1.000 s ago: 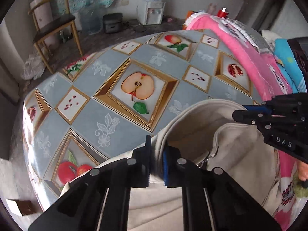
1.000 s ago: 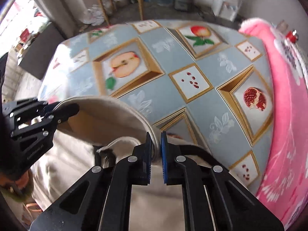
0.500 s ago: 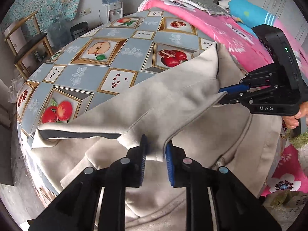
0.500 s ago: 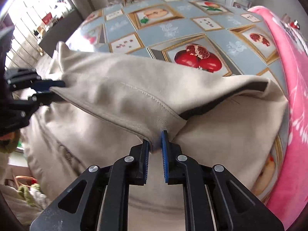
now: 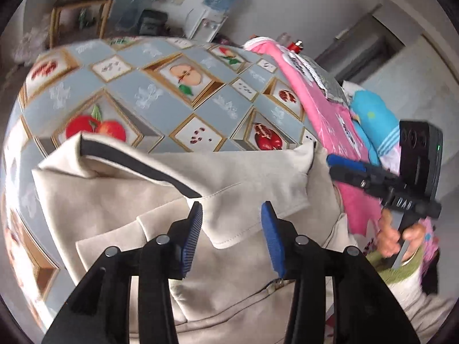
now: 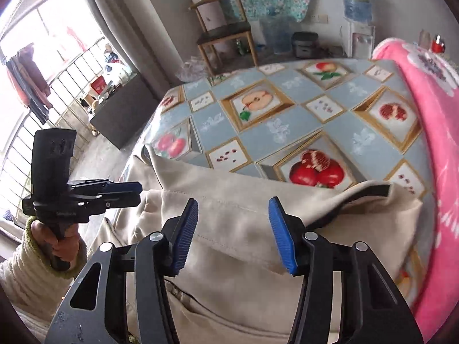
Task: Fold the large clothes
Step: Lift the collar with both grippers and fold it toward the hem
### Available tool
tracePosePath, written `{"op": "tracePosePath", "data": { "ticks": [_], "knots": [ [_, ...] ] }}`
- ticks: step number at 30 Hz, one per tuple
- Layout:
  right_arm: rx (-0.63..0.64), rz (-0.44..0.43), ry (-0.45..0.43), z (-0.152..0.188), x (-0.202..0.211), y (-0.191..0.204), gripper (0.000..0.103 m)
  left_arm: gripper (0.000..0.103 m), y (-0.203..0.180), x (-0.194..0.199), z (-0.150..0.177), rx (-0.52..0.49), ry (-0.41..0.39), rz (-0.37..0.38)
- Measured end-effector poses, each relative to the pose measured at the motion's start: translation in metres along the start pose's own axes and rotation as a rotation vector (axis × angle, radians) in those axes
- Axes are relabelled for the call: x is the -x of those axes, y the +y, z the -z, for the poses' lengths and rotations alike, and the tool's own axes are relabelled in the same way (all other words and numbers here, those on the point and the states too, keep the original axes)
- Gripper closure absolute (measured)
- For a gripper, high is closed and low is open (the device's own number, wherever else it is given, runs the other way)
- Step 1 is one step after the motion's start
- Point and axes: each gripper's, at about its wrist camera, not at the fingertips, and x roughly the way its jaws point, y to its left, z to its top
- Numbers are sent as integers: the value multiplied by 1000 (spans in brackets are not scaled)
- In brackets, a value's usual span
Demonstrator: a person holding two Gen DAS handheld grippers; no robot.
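A table under a blue-grey fruit-print tablecloth fills the room's middle, with a pink blanket heaped along its right side and a wooden chair and a water dispenser by the far wall. The beige zip jacket lies on the near part of the table, one panel folded over with its dark lining showing at the edge. Both grippers are opening — the left gripper and the right gripper hover over the fold, blue pads clear of the cloth, holding nothing.
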Motion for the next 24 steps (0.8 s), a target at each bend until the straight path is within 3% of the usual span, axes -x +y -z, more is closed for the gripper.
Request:
{"op": "tracePosePath", "data": {
  "ticks": [2,4,6,9,12,17,20,22,24],
  "knots": [
    [-32,21,100,10,-42,-6,58,62,18,-14,-1,131,30,26],
    [-47,66,183,24,-70,-11,59,62,26,-22,0,191,51,46],
    [-47,37,149,25,-58,-10,59,62,31,-26,1,220,66,52],
    [-145,-41,75,24,-24,-26,50,62,34,-27,3,236,74,77],
    [-278,-47,24,32,2,-57,47,62,37,-30,5,257,96,105],
    [-489,-134,112,48,-18,-101,46,62,34,-44,4,279,140,126],
    [-486,-159,119,48,-21,-99,49,67,35,-53,2,300,146,115],
    [-500,-215,141,48,-23,-99,56,77,35,-58,1,300,149,99],
    [-499,-217,166,50,-25,-97,56,81,36,-60,-1,298,149,95]
  ]
}}
